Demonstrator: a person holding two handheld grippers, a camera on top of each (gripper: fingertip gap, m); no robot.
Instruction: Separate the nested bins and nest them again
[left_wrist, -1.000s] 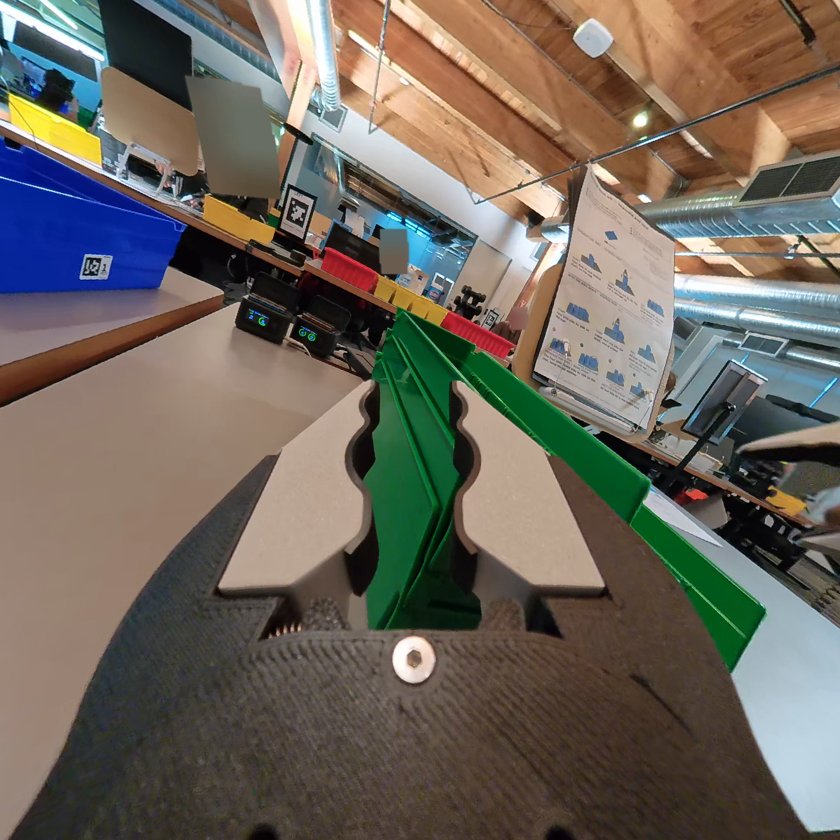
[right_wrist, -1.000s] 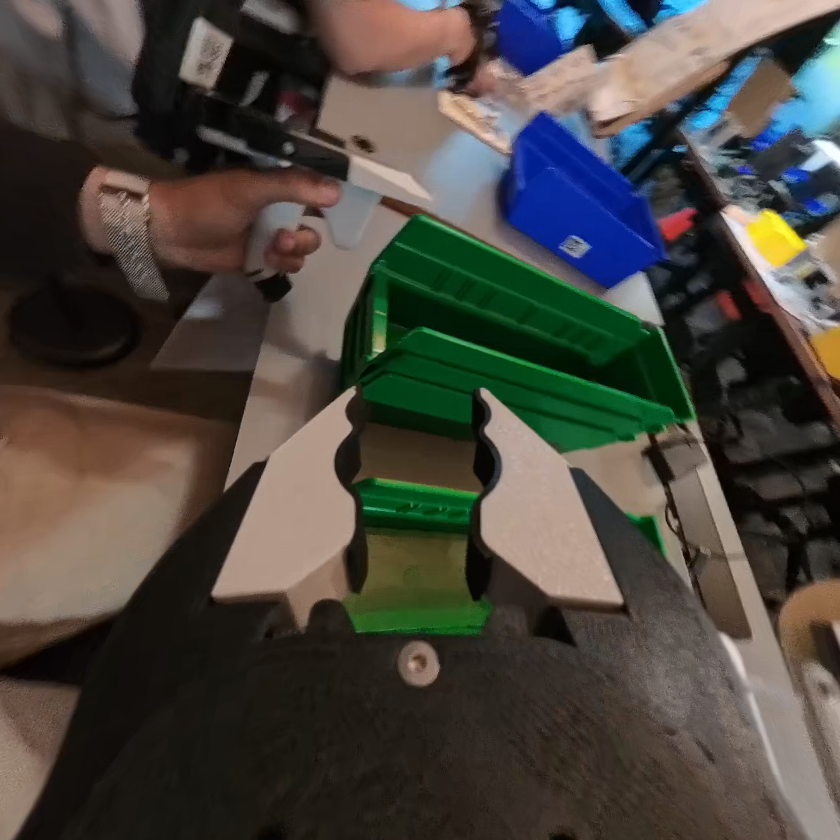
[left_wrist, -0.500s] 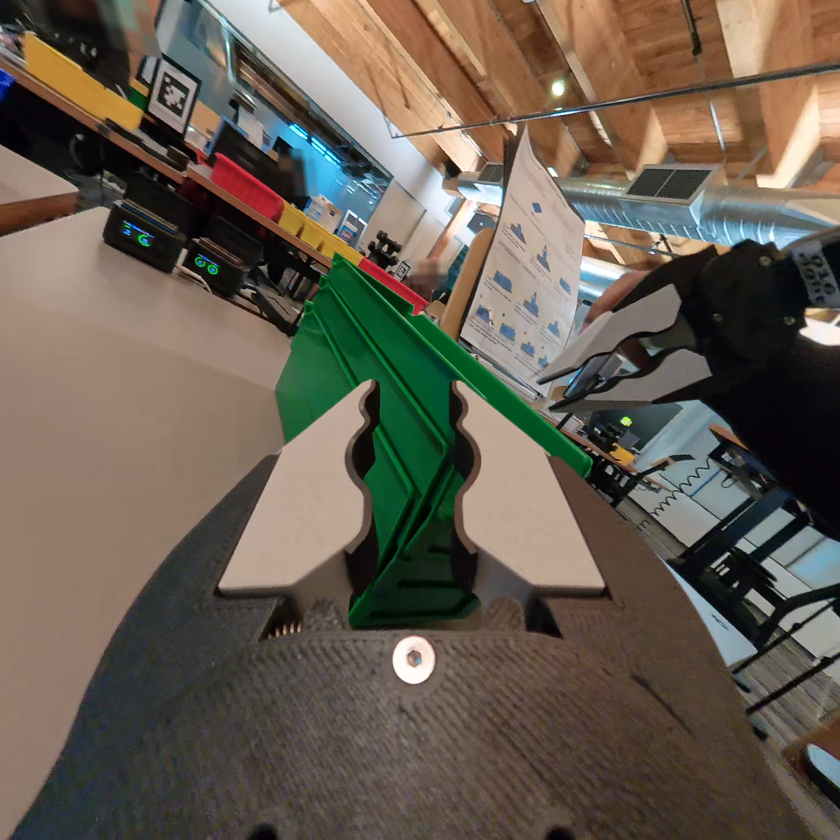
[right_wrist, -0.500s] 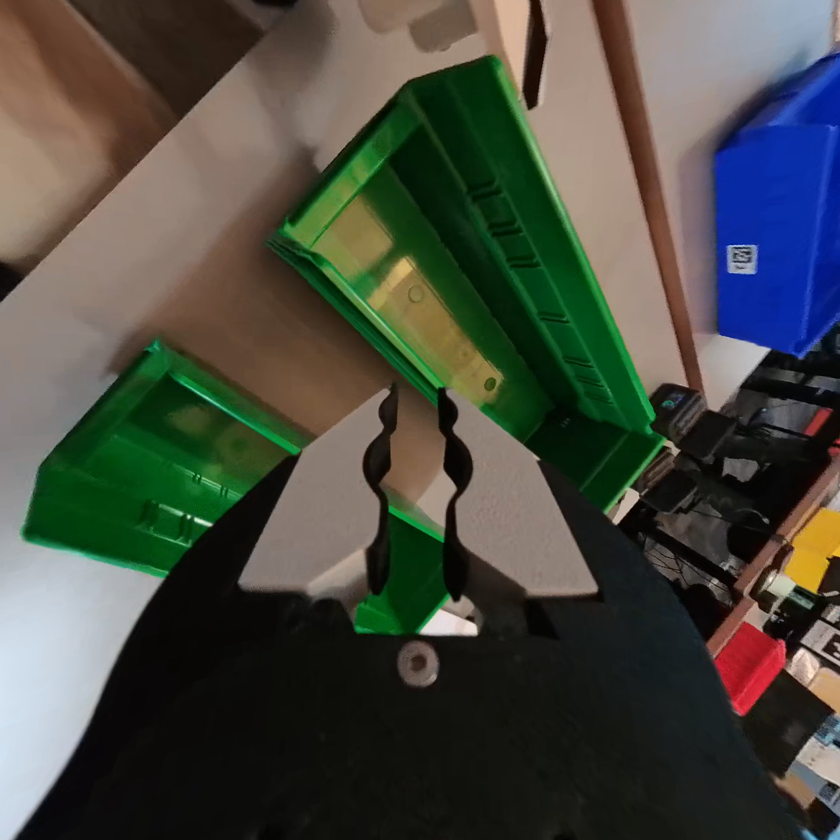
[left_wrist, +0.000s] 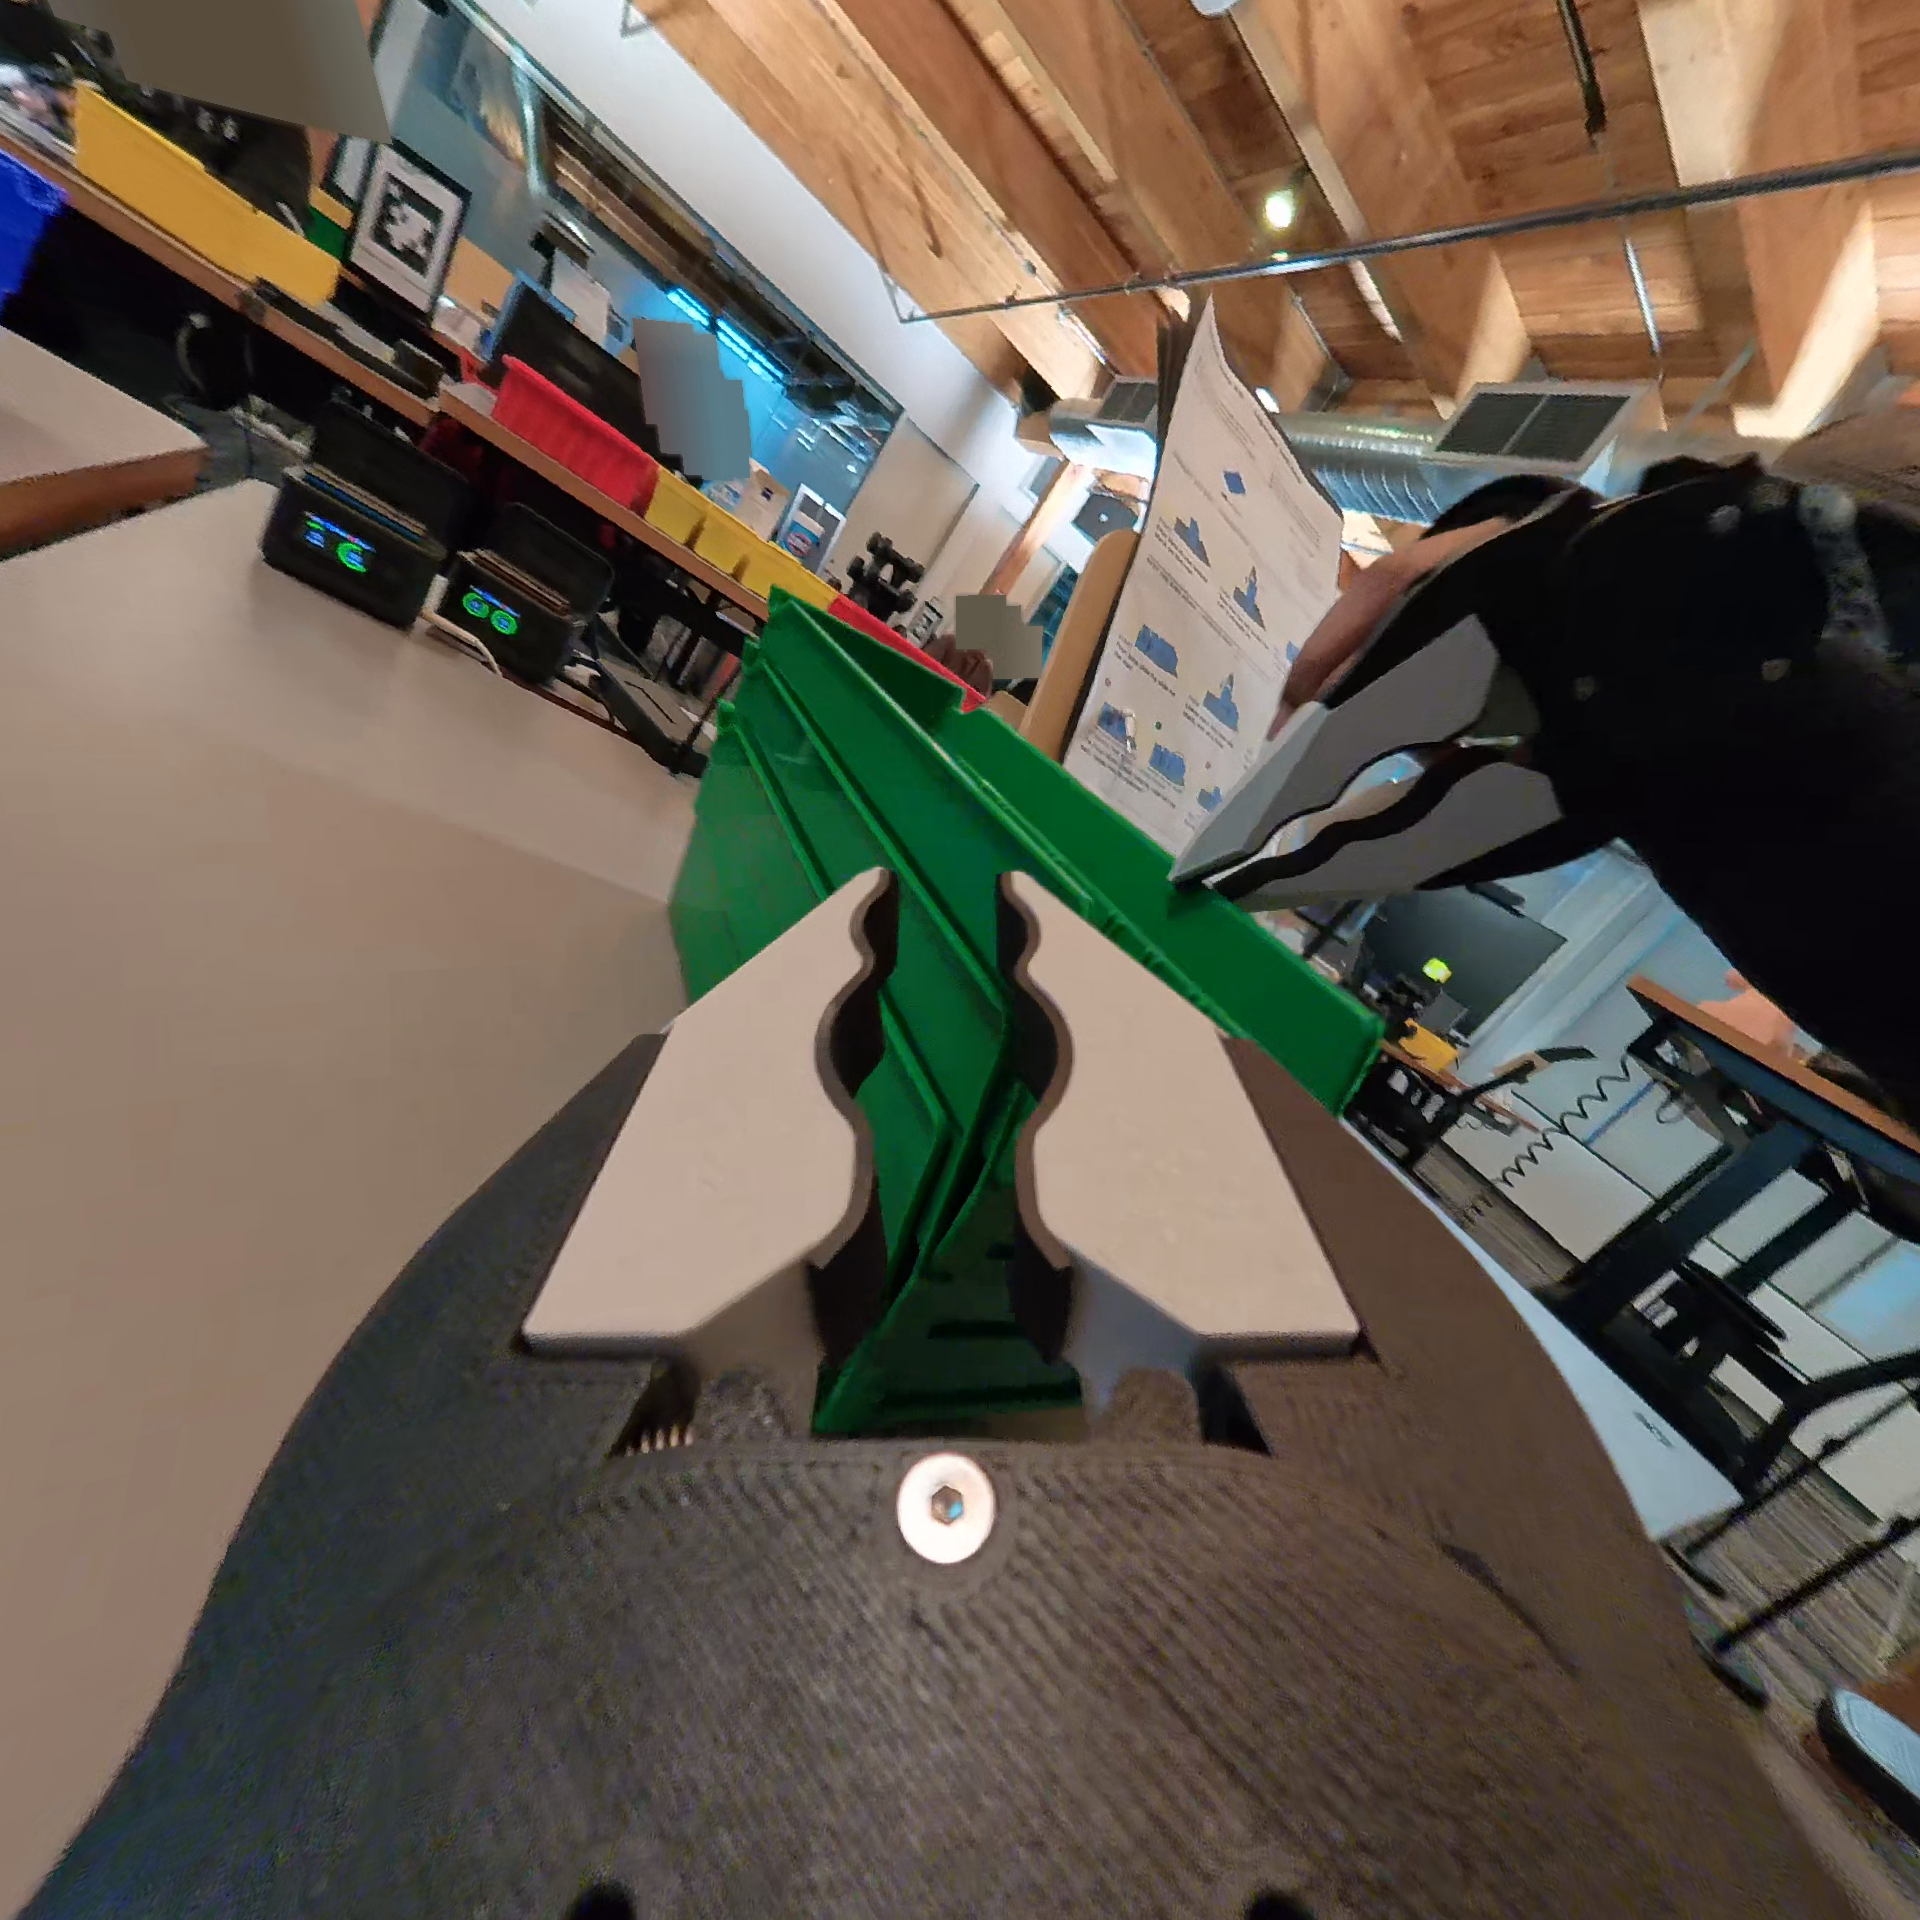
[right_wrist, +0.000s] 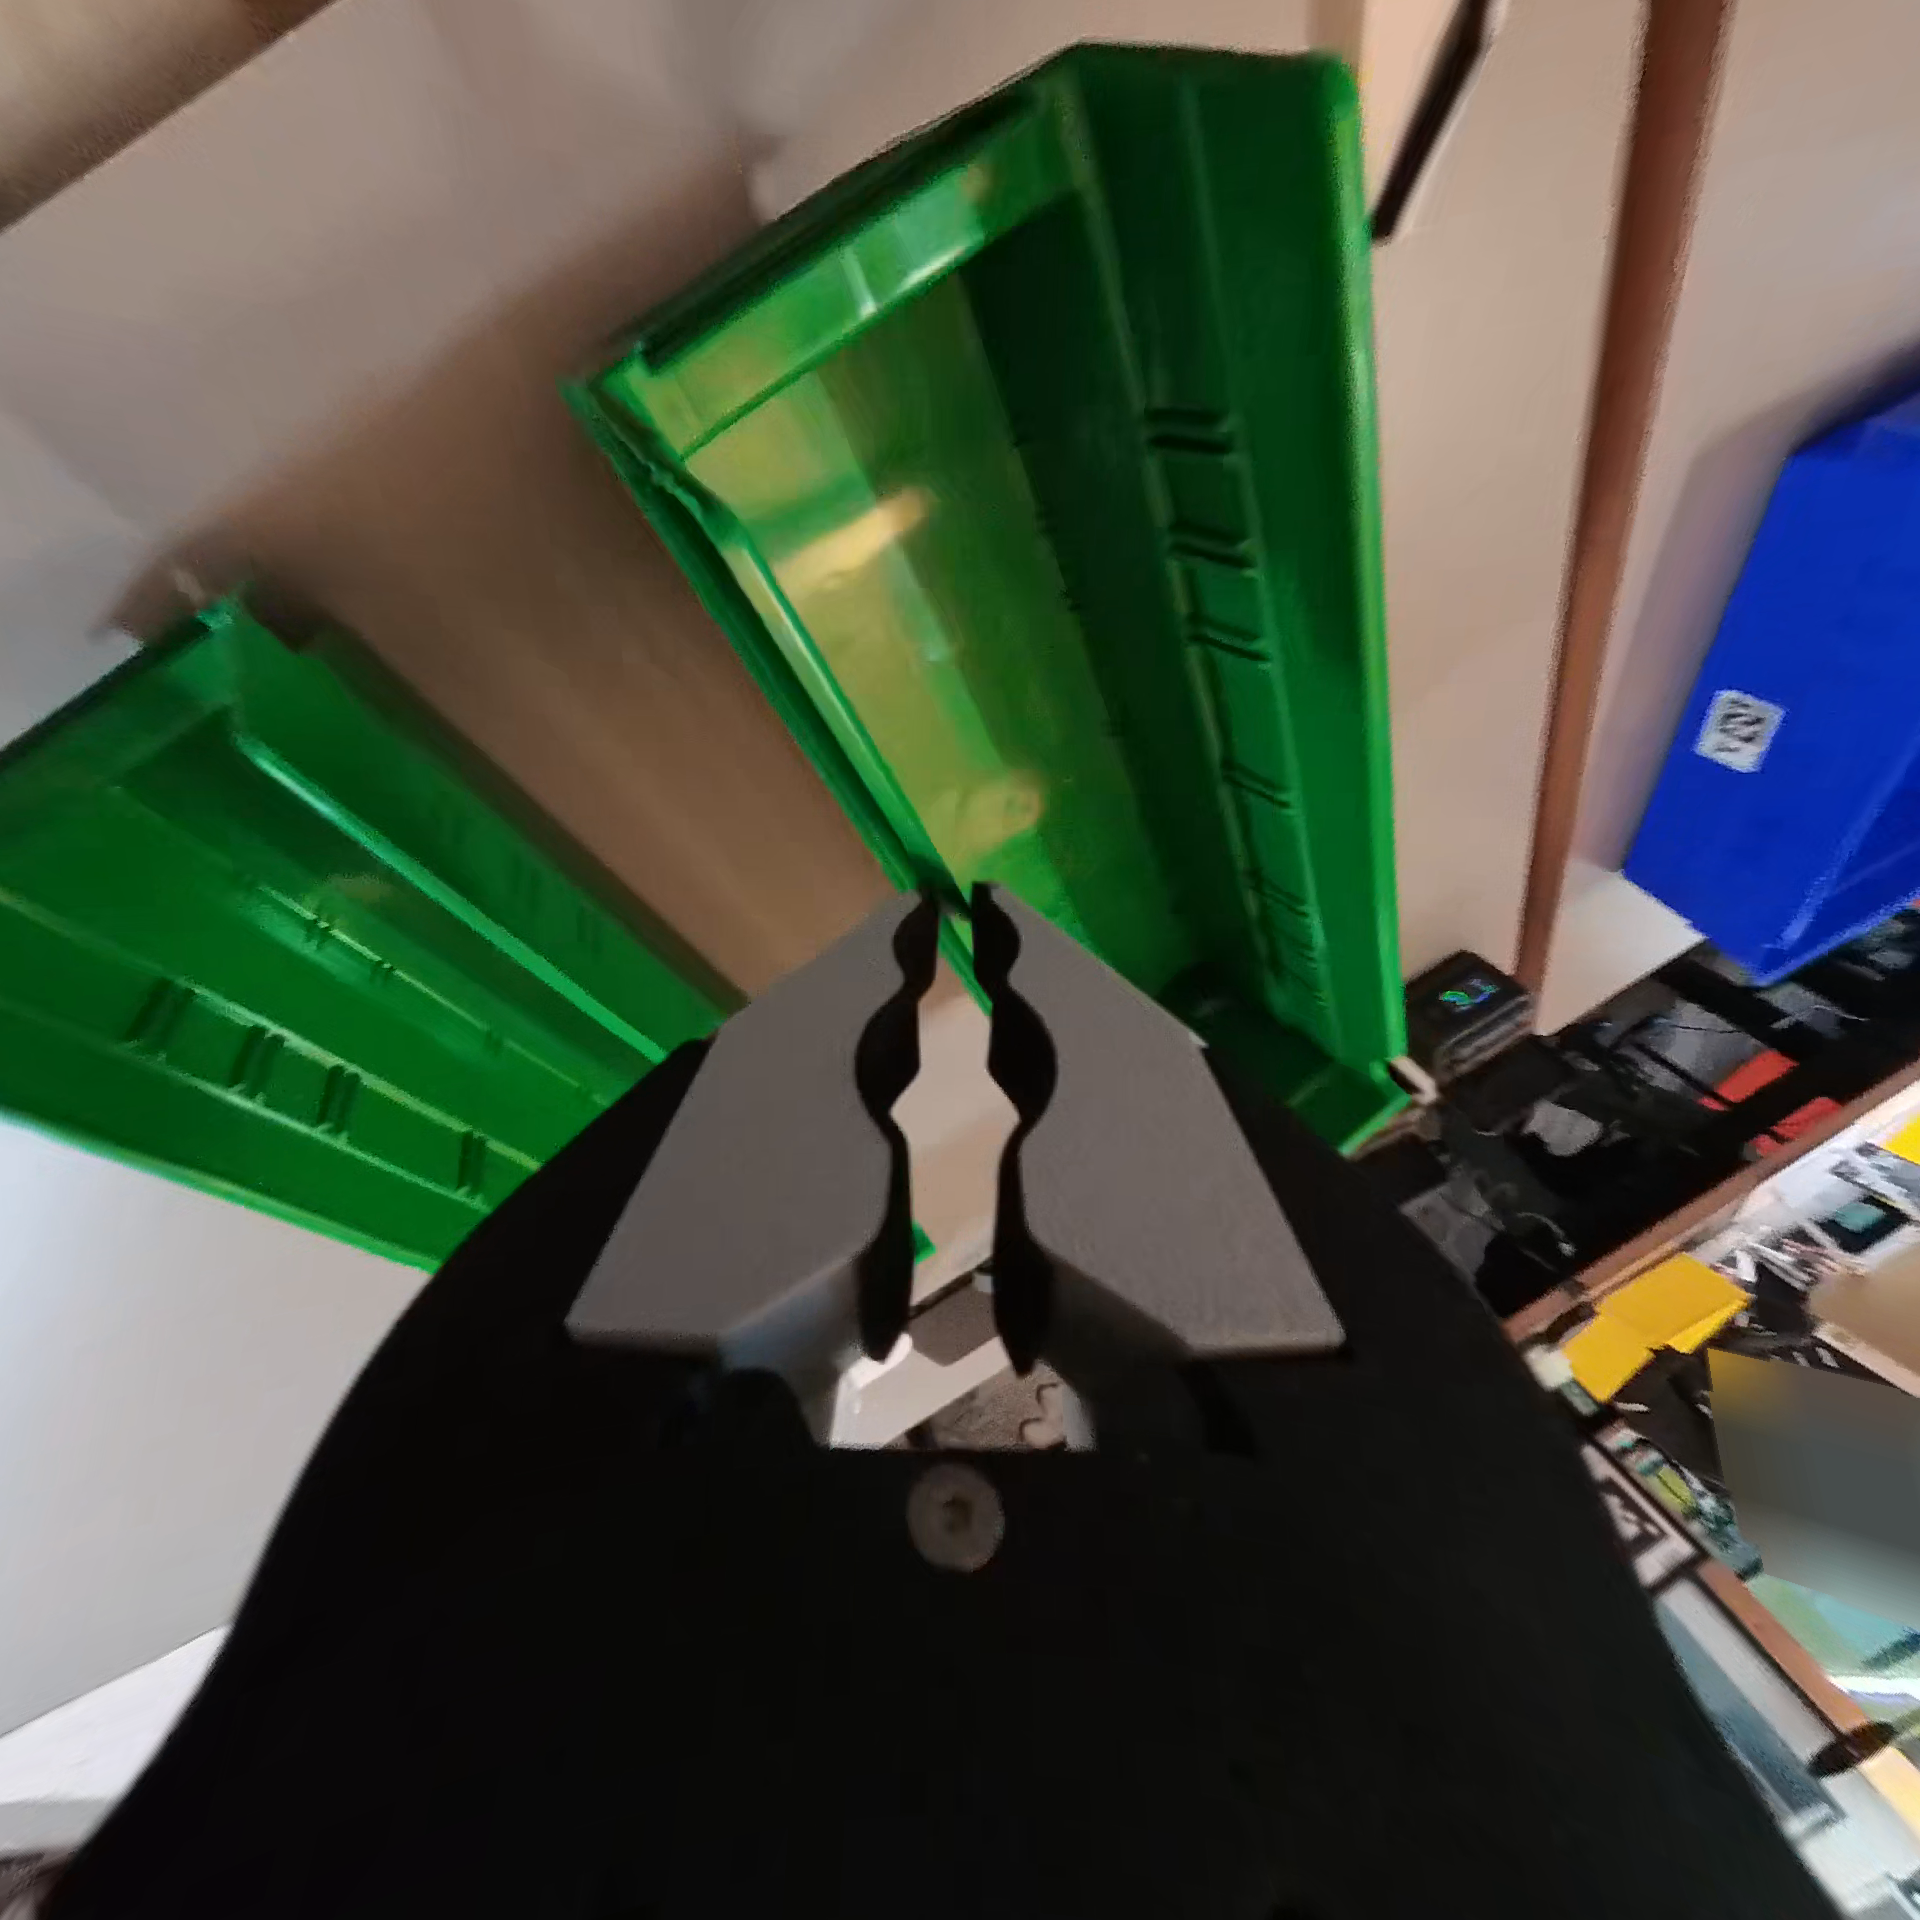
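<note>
A stack of nested green bins (left_wrist: 831, 748) lies on the pale table (left_wrist: 260, 883). My left gripper (left_wrist: 945, 883) is shut on the stack's near side wall, several green edges running between its fingers. My right gripper (left_wrist: 1195, 885) comes in from the right, held by a hand, with its tips on the stack's far rim. In the right wrist view my right gripper (right_wrist: 951, 902) has its jaws almost together, pinching the long rim of the top bin (right_wrist: 935, 582). One separate green bin (right_wrist: 260, 935) lies alone on the table to the left.
A blue bin (right_wrist: 1818, 707) stands on the neighbouring table past a wooden edge. Two black devices with green lights (left_wrist: 353, 551) sit at the table's far edge. A printed poster (left_wrist: 1205, 644) stands behind the stack. The table drops off at the right.
My right gripper has swung away from the separate green bin to the stack's far rim and narrowed its jaws onto it. My left gripper keeps its hold on the stack.
</note>
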